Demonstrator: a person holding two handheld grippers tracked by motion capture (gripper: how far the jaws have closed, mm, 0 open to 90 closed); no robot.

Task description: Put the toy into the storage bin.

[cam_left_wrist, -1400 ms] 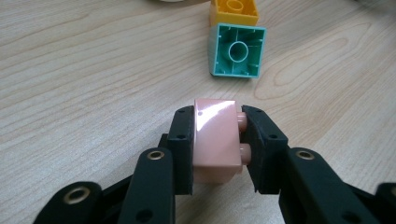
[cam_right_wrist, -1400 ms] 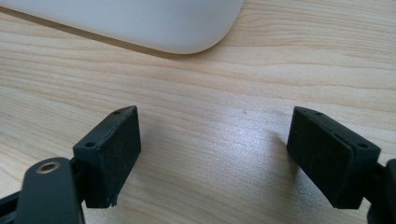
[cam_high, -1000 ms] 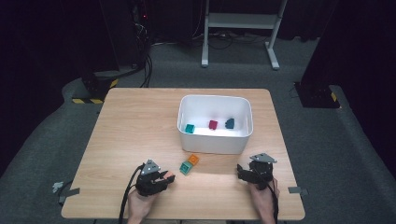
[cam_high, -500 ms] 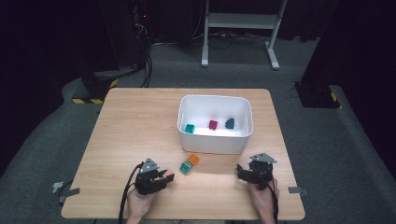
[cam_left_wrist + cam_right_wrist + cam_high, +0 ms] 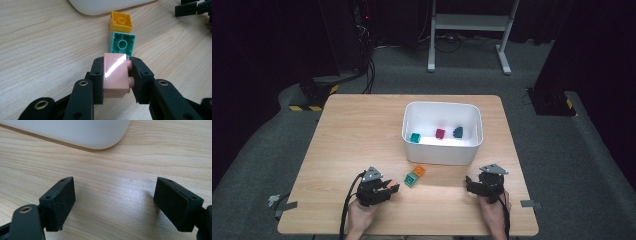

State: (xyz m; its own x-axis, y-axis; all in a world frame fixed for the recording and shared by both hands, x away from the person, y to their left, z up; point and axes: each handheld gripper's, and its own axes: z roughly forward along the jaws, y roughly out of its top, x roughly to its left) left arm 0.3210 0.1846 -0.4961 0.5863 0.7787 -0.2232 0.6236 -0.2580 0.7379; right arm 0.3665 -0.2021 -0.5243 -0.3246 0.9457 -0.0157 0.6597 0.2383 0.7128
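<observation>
My left gripper point(image 5: 116, 75) is shut on a pink brick point(image 5: 114, 75), its studs facing the right jaw; from above the gripper point(image 5: 388, 188) sits low over the table's near left with the brick point(image 5: 388, 187) at its tip. Just ahead lie a green brick point(image 5: 121, 43) point(image 5: 411, 179) and an orange brick point(image 5: 121, 22) point(image 5: 419, 171), touching each other. My right gripper point(image 5: 115, 202) point(image 5: 468, 182) stands open over bare wood at the near right, nothing between its jaws. The white bin point(image 5: 412, 119) point(image 5: 105, 7) point(image 5: 82, 135) holds a teal, a red and a blue brick.
The wooden table point(image 5: 357, 135) has free room on its left half. The near edge runs close behind both hands. Cables trail off the near-left corner, and a white stand point(image 5: 467, 22) is on the dark floor beyond the table.
The left gripper with the pink brick has shifted slightly. The right gripper has stayed in place.
</observation>
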